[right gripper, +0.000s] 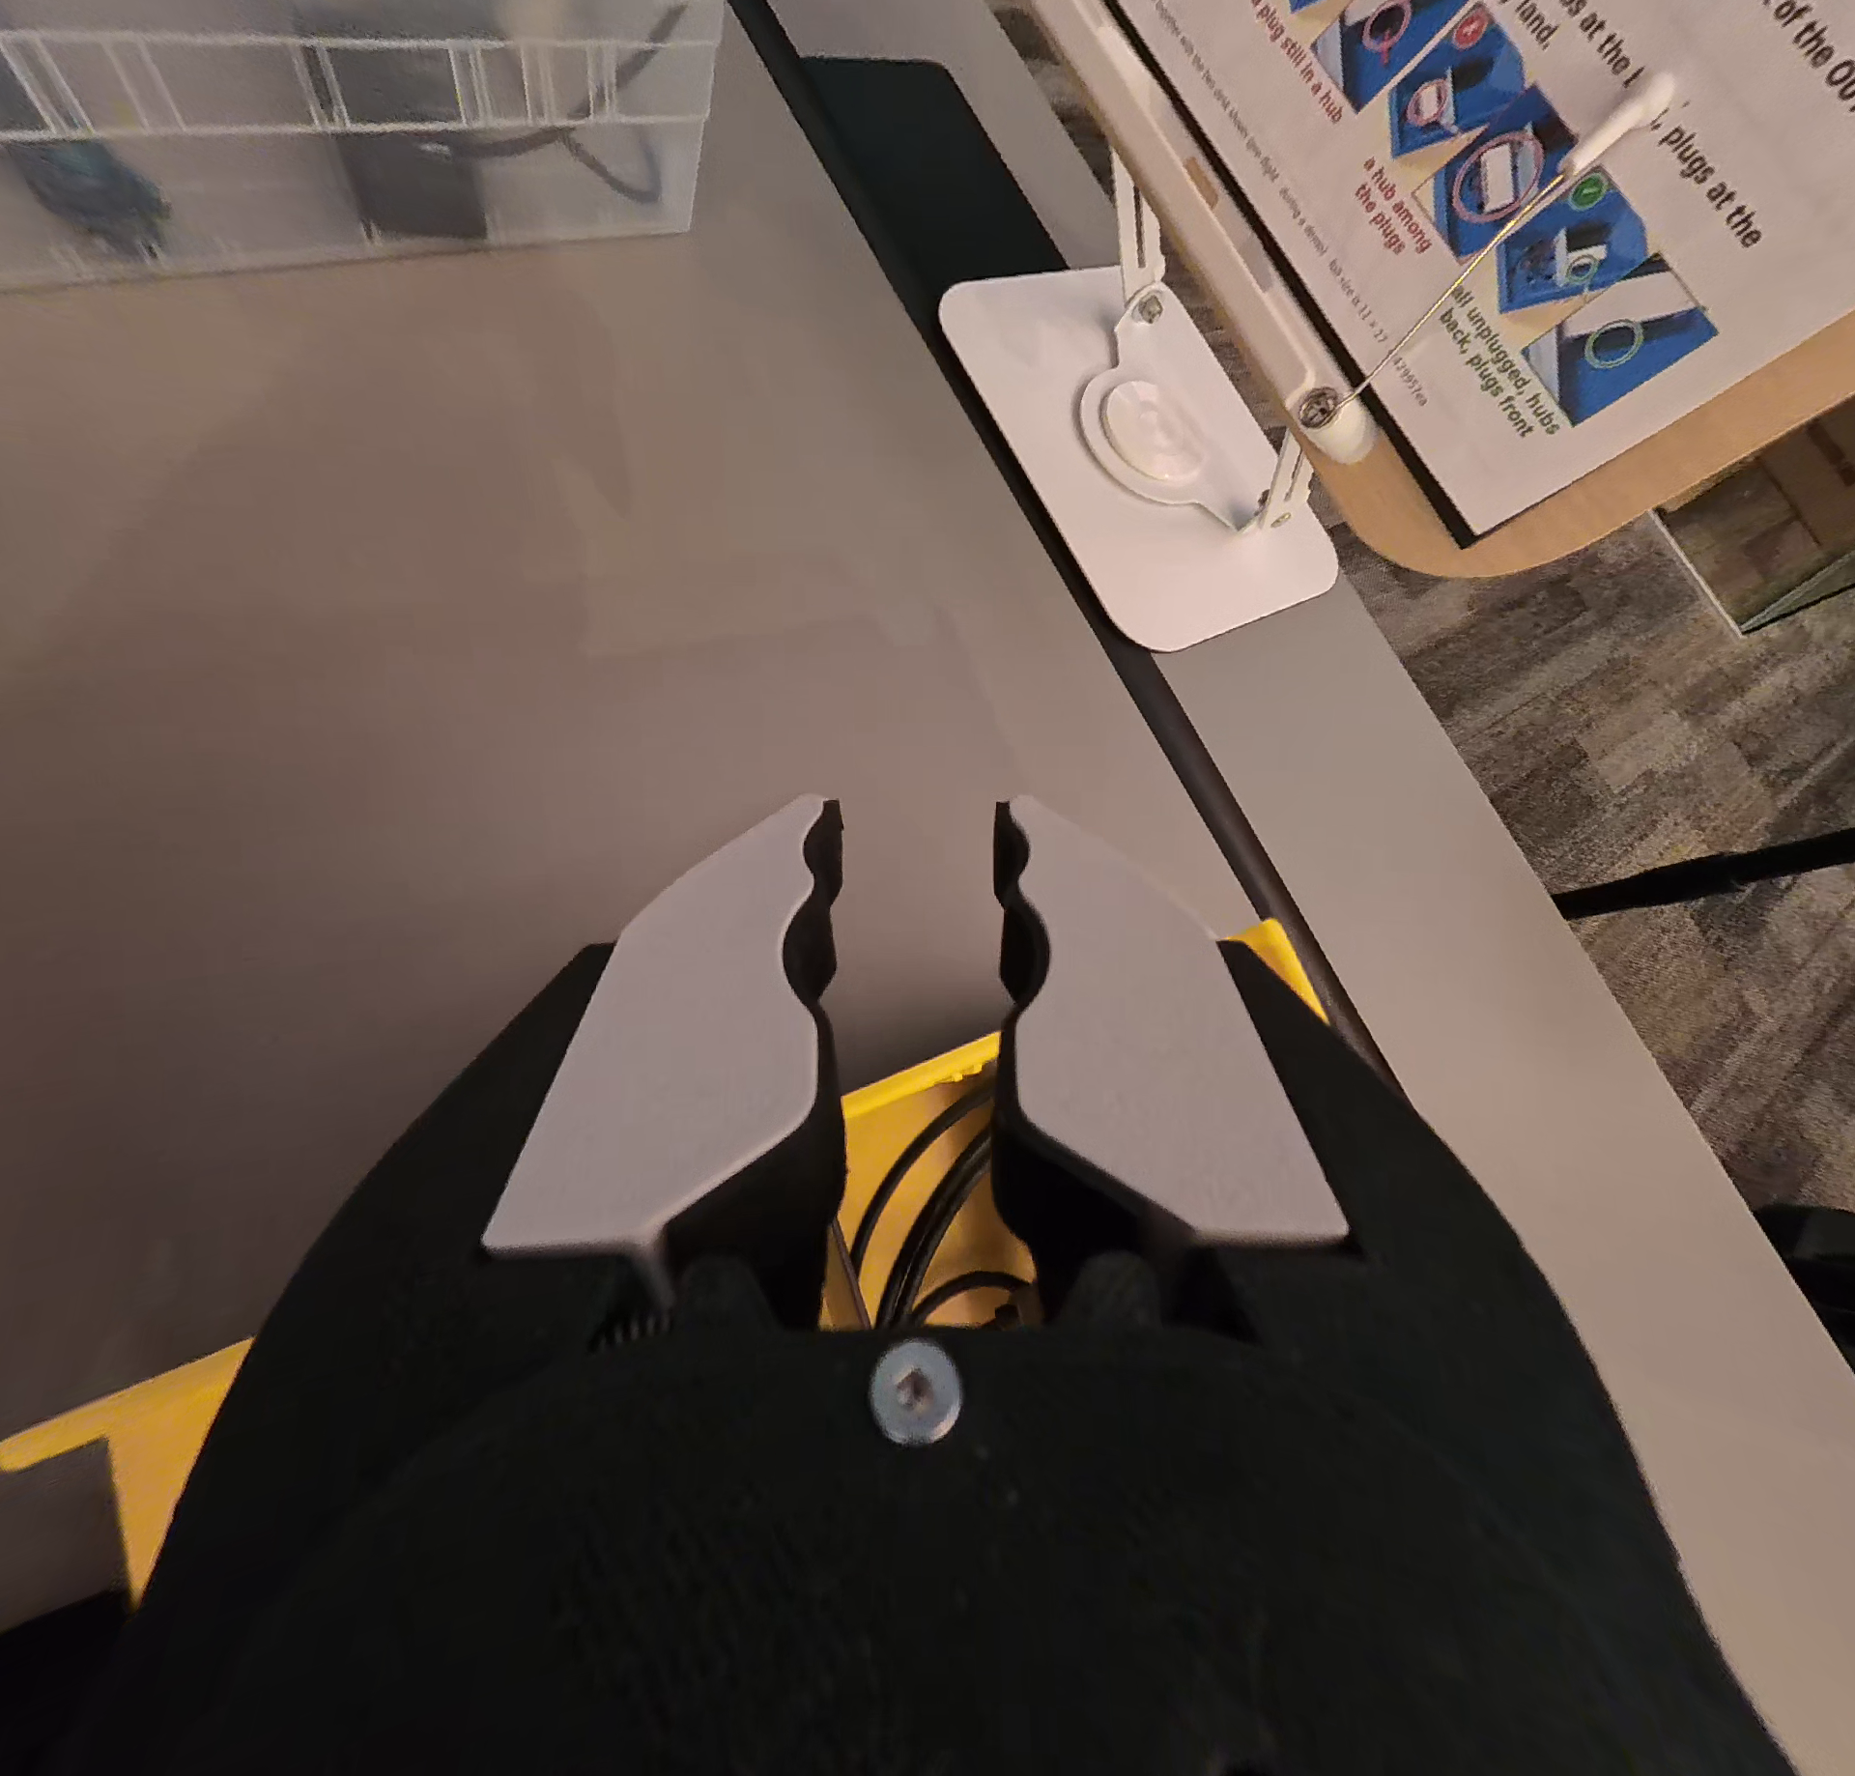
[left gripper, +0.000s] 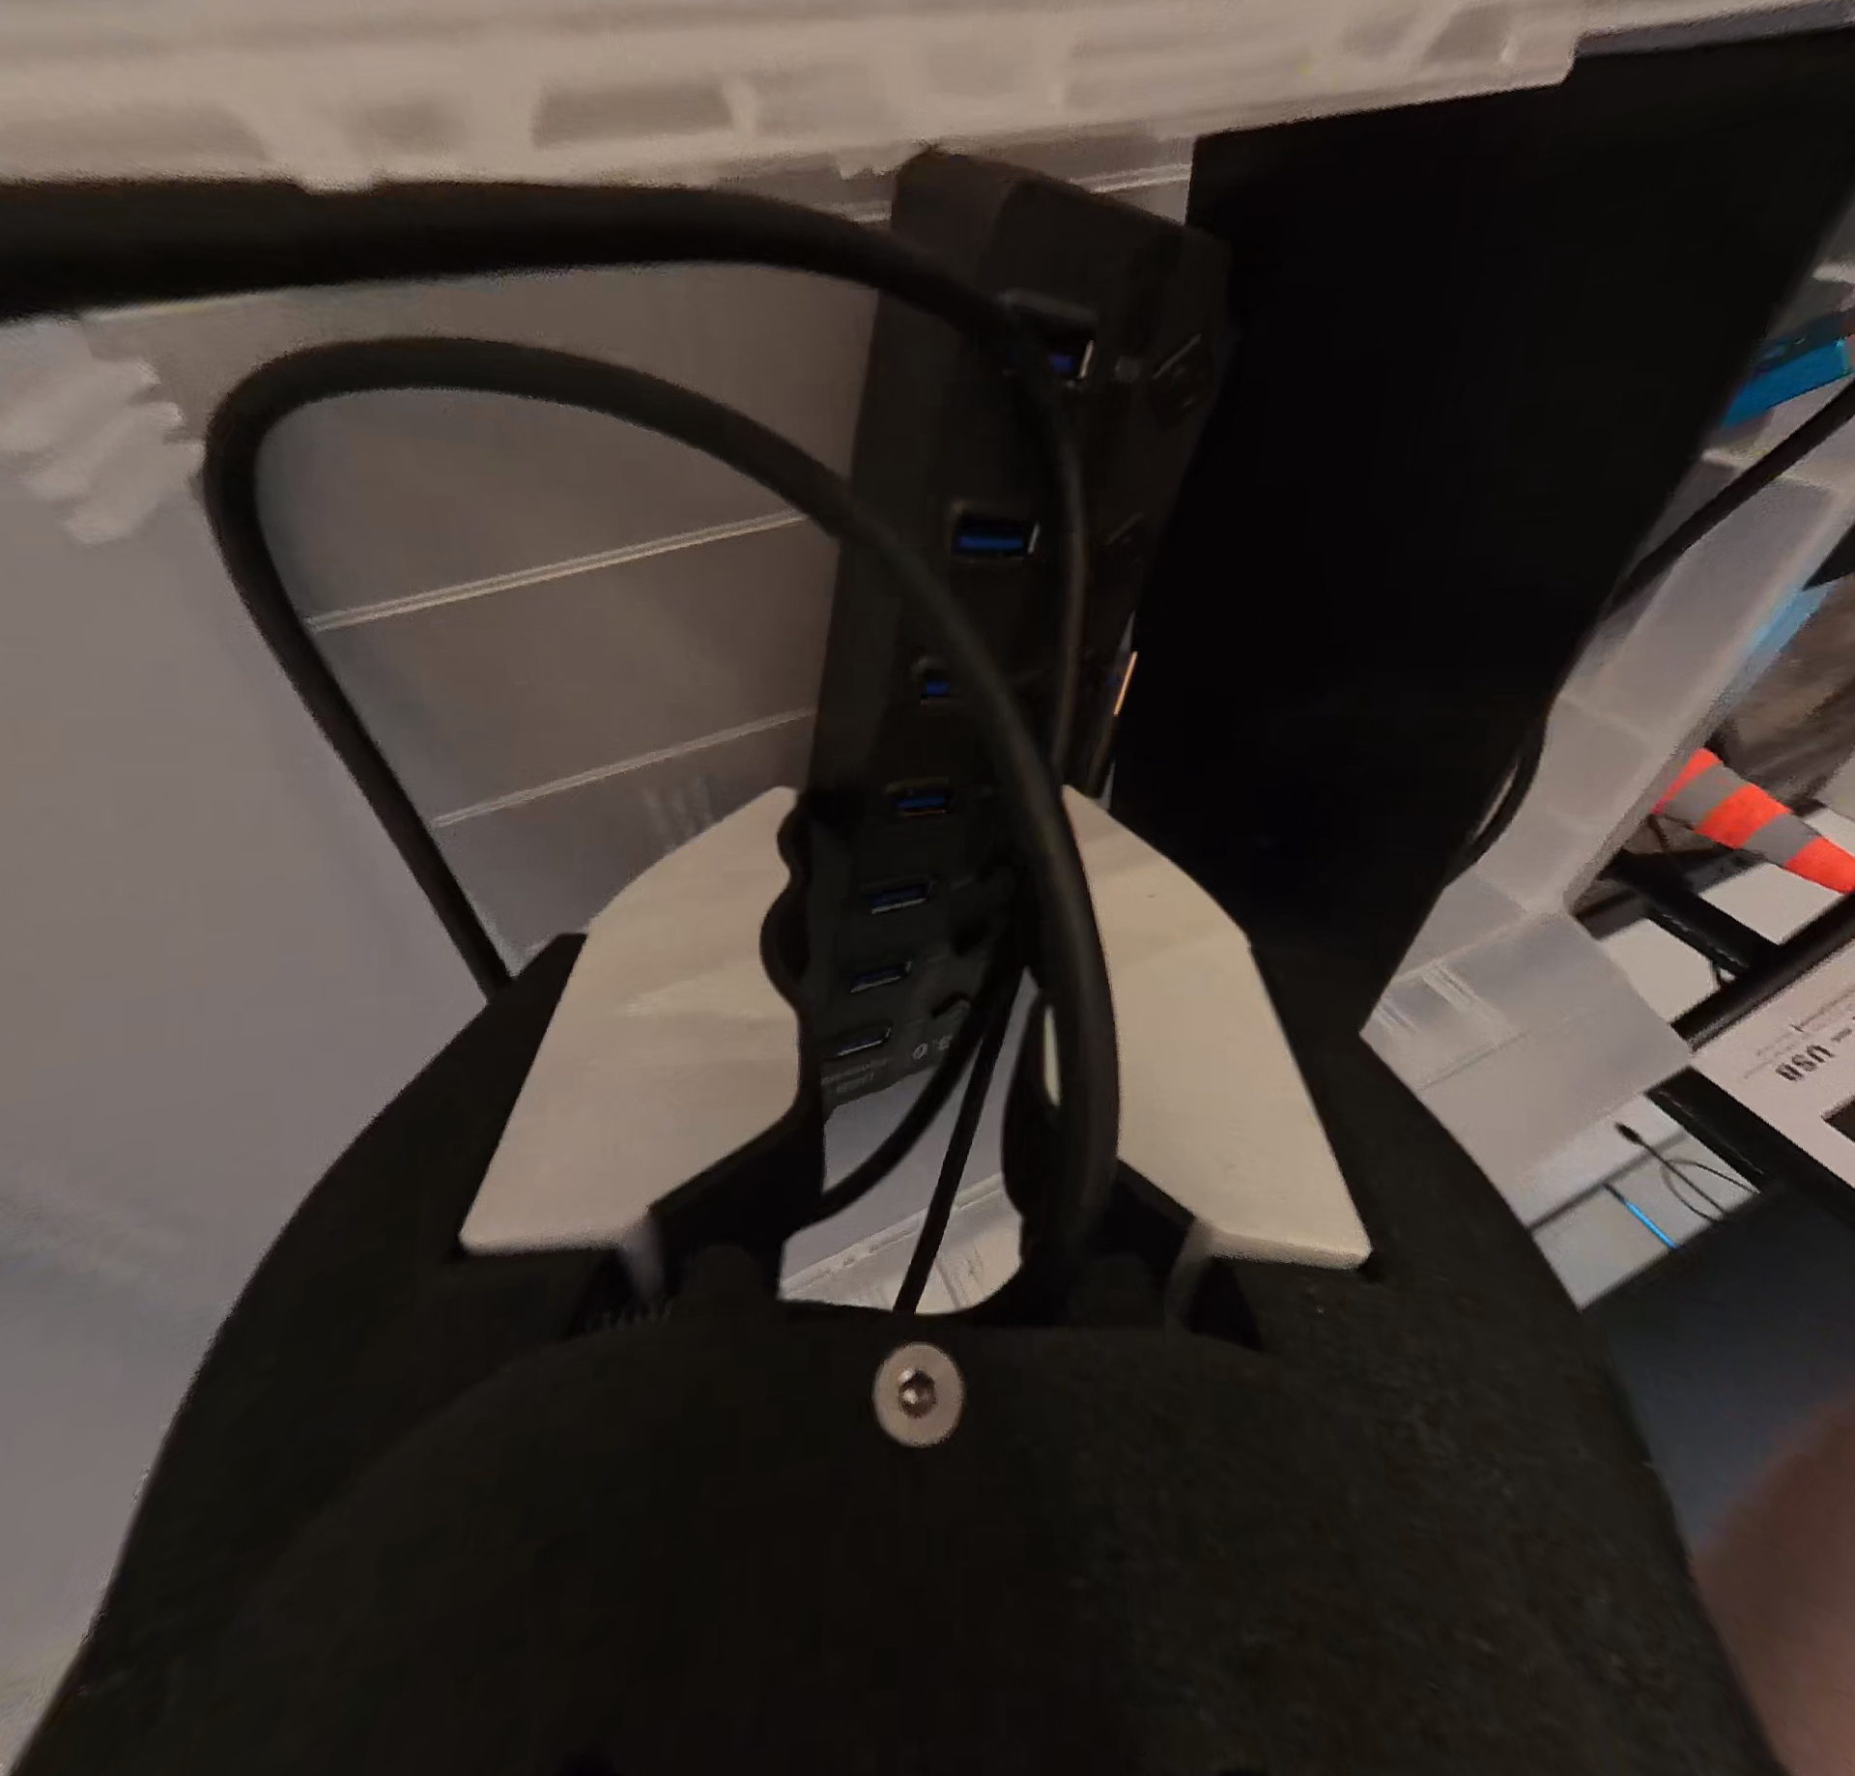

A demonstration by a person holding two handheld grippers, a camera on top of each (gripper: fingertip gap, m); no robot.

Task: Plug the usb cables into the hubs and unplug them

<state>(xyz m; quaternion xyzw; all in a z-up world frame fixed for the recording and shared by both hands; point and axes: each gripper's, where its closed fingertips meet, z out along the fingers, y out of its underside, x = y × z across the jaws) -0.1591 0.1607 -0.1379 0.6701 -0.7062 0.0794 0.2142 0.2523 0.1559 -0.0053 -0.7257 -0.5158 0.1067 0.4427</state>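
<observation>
The left tongs (left gripper: 929, 925) are clamped on the near end of a long black hub (left gripper: 964, 624), a matte slab held clear of the worktop with a row of blue-lined ports along its face. A glossy black cable (left gripper: 622, 393) loops round in front; another plugs in at the far end. The right tongs (right gripper: 918, 824), with grey plates and scalloped black pads, hang parted and empty over the smooth grey worktop (right gripper: 402, 624), a yellow bin (right gripper: 923, 1125) holding cables beneath them.

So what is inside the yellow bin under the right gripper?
Between the fingers of the right gripper, black cables lie coiled in the yellow bin. The gripper's black body covers the rest, so any plugs or hubs there cannot be seen.
</observation>
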